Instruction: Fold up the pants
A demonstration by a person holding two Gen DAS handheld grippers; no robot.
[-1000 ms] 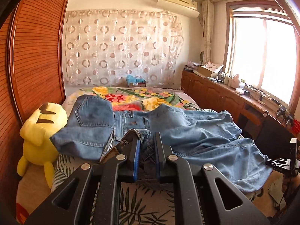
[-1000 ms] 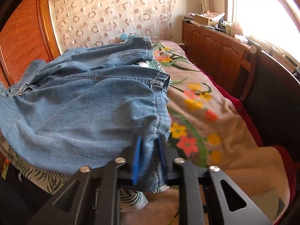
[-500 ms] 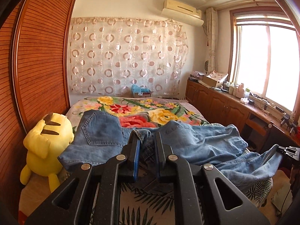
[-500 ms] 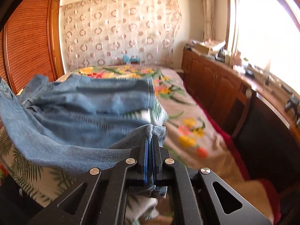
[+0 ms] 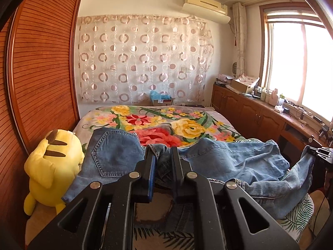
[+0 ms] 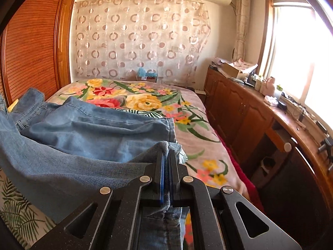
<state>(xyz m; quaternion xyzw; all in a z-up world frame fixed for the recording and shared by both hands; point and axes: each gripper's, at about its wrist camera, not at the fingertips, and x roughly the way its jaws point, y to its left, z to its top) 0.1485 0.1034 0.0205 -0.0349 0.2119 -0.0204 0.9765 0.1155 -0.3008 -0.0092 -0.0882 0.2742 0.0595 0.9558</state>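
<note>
My left gripper pinching the jeans waist bunch at the bed's near edge, my right gripper clamped tight on a leg hem, plush toy only in the left view

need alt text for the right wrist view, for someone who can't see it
The right gripper has its jaws shut on the hem of a blue jeans leg, lifting it above a bed with a floral blanket. Behind are a circle-patterned curtain, a wooden cabinet under a bright window, and a slatted wooden wardrobe door on the left.

Sunlit bedroom: floral bedspread, ringed curtain, slatted wooden wardrobe, bright window, low cabinets.
</note>
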